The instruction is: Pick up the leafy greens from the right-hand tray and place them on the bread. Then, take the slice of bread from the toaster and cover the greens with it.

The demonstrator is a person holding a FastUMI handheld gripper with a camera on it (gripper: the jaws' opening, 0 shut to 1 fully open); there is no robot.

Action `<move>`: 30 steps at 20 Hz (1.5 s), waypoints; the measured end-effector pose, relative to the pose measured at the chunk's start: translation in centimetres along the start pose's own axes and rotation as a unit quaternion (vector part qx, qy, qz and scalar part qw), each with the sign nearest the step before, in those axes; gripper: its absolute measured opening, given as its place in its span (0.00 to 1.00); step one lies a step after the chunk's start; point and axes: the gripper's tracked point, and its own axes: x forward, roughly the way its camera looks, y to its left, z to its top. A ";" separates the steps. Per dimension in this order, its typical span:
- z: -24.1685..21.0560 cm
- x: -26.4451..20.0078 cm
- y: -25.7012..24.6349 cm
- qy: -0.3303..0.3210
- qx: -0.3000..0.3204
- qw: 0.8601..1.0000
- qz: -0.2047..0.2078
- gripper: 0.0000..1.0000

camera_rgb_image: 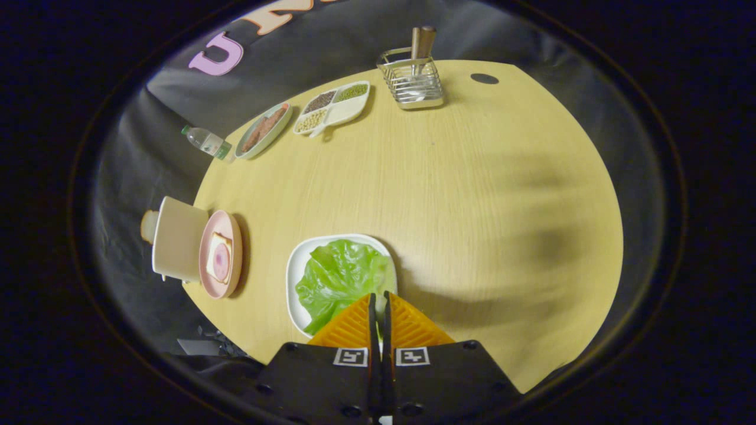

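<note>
Pale wood grain runs across the round table point(460, 195) under me. My gripper point(379, 298) has its fingers point(354, 324) drawn almost together, with only a thin slit between them, and their tips sit over the near right edge of the lettuce leaf point(339, 277). I cannot tell whether they actually pinch the leaf or merely rest above it. The leaf lies crumpled and bright green in a white tray point(295, 265) just ahead of me, covering most of it.

To the left, near the table's edge, a pink plate point(233, 233) carries a slice of bread point(220, 260) with a round pinkish piece on top. The cream toaster point(174, 236) stands touching that plate on its left side, and something pale pokes out at its far left (too small for me to say what).

Far across the table on the left, an oval dish point(277, 121) holds something brownish, a plastic bottle point(207, 141) lies beside it at the rim, and a divided tray point(345, 112) holds beans or grains in separate sections. Farther right stands a wire holder point(413, 85) with wooden handles upright in it, and a small dark hole point(484, 78) marks the tabletop beyond.
</note>
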 end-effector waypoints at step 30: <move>1.0 -0.6 34.8 -0.045 0.198 0.936 0.289 0.03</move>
